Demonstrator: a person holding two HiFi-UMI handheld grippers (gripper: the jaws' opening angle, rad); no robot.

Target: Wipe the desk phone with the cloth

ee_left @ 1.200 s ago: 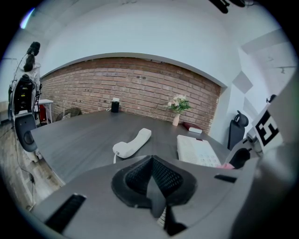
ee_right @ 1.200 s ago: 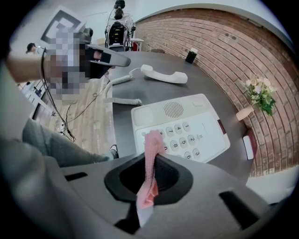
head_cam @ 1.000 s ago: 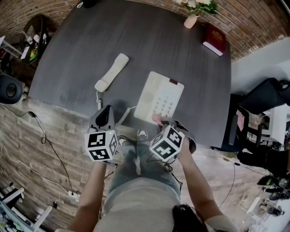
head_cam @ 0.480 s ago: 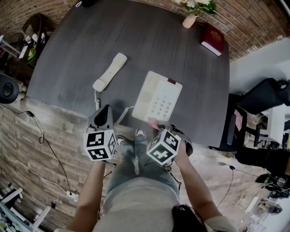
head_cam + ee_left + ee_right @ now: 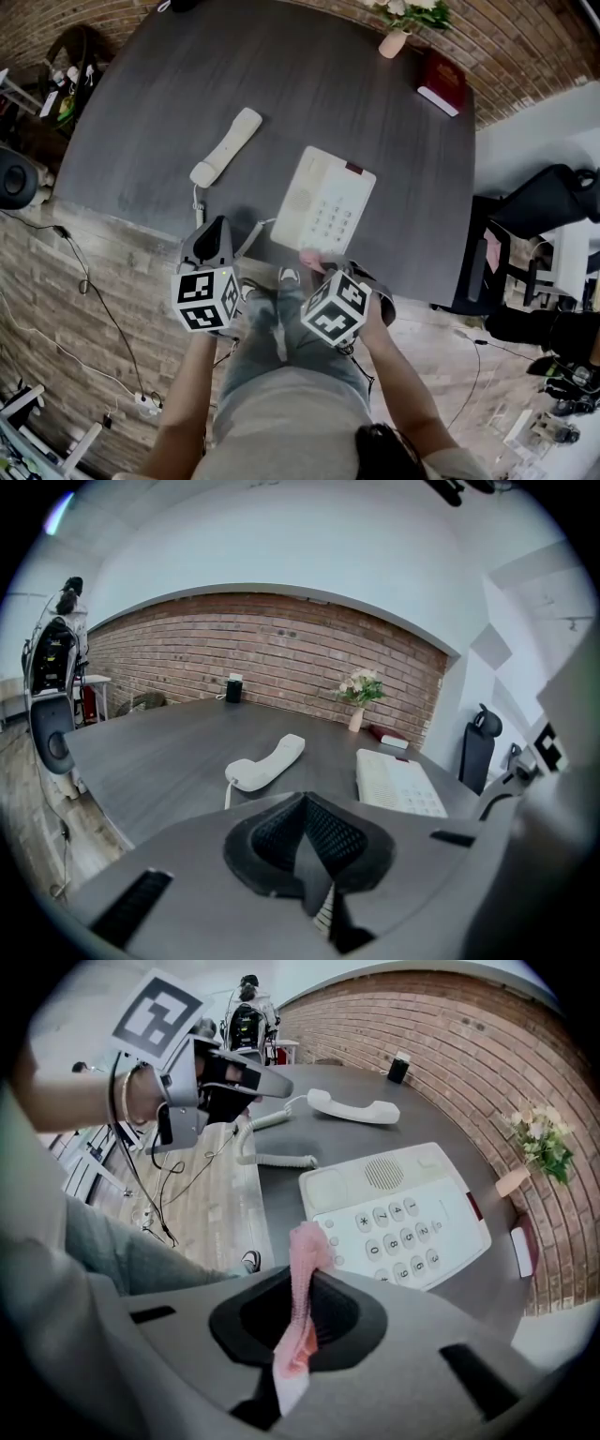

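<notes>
**A:** What is the tool doing?

**B:** The right gripper (image 5: pixel 302 1309) is clamped on a small pink cloth (image 5: pixel 305 1251). A crumpled tuft sticks out past the jaw tips. The left gripper (image 5: pixel 309 850) has its jaws pressed together with nothing between them, and it is held off the near edge of the desk (image 5: pixel 281 84).

**A:** And where is the cloth relative to the phone?

**B:** In the head view the tuft sits right at the near edge of the desk phone (image 5: pixel 398 1213), just below the keypad. I cannot tell whether it touches the casing or hangs just above it.

**A:** What else is around it?

**B:** The handset (image 5: pixel 349 1107) is off the cradle. It lies on the dark desk to the left of the base, well apart from it and joined to it by a coiled cord (image 5: pixel 277 1159).

**A:** So how far along is the job?

**B:** The cloth is in hand and the handset is out of the way. No wiped area can be told apart from the rest. My guess is that the keypad, speaker grille, cradle and handset all remain to be wiped.
</notes>
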